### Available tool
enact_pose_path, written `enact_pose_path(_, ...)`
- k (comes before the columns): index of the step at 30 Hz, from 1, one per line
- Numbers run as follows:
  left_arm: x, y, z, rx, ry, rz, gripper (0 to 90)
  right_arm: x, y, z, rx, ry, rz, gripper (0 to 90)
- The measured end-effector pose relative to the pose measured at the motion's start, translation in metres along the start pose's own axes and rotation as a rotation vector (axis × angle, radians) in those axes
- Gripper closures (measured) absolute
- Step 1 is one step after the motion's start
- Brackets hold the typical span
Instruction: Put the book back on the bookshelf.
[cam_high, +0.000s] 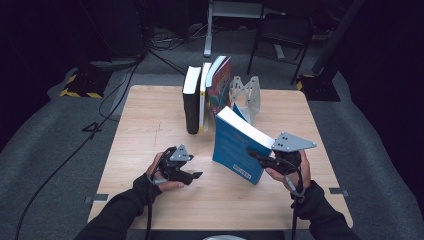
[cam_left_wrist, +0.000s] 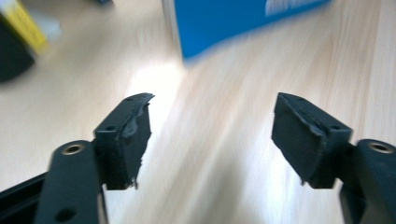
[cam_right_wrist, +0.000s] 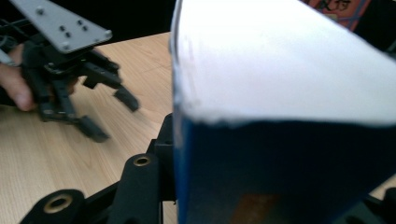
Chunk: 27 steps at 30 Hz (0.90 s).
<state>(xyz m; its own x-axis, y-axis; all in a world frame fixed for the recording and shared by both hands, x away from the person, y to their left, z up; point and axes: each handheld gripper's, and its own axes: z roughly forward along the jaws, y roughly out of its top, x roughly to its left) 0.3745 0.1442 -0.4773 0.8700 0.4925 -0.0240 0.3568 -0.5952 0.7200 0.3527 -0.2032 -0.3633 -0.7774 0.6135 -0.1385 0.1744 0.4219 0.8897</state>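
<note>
Blue book (cam_high: 236, 150) sits tilted over the tabletop (cam_high: 145, 120) in the high view, clamped at its near edge by my right gripper (cam_high: 256, 156), lower corner down near the wood. Behind it a row of books (cam_high: 205, 95) stands against a clear bookend (cam_high: 246, 95). My left gripper (cam_high: 192, 176) hovers low, to the left, apart from everything.

Left gripper view now: jaws spread wide, nothing between them, bare wood below, the blue book's corner (cam_left_wrist: 233, 23) ahead. It's blurred, so I can't judge the gap.

Right gripper view: the blue book (cam_right_wrist: 280, 116) looms close, white page block up, and my jaws grip its cover. The hold looks like it's at one edge, I reckon, so the heavy book could pivot or slip out. Swing it in crooked and it could knock that row over.
</note>
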Motion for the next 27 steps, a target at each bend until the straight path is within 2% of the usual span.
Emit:
enact_pose_path(3,-0.002,-0.016,-0.005,0.041,0.011,0.003,26.8,-0.005,-0.002,-0.006,0.012,-0.012,0.006,60.0)
enact_pose_path(5,-0.003,-0.023,-0.007,0.041,-0.018,-0.001,26.3,-0.009,-0.004,-0.011,0.018,-0.032,0.014,59.9)
enact_pose_path(8,-0.004,-0.027,-0.007,0.037,-0.034,0.009,24.1,-0.013,-0.009,-0.014,0.015,-0.061,0.039,59.4)
enact_pose_path(9,-0.005,-0.028,-0.005,0.05,-0.034,0.009,23.7,-0.016,-0.011,-0.016,0.007,-0.069,0.05,59.2)
enact_pose_path(13,-0.006,-0.03,0.001,0.077,-0.023,0.021,22.9,-0.021,-0.014,-0.02,-0.01,-0.069,0.064,59.2)
enact_pose_path(14,-0.007,-0.03,0.002,0.072,-0.012,0.02,22.6,-0.021,-0.014,-0.019,-0.007,-0.066,0.063,59.3)
enact_pose_path(18,-0.005,-0.032,0.002,0.06,-0.011,0.022,21.4,-0.018,-0.009,-0.019,0.015,-0.049,0.048,59.7)
enact_pose_path(27,-0.001,-0.034,0.004,0.037,-0.027,0.035,17.1,-0.022,0.0,-0.018,0.002,-0.046,0.057,60.1)
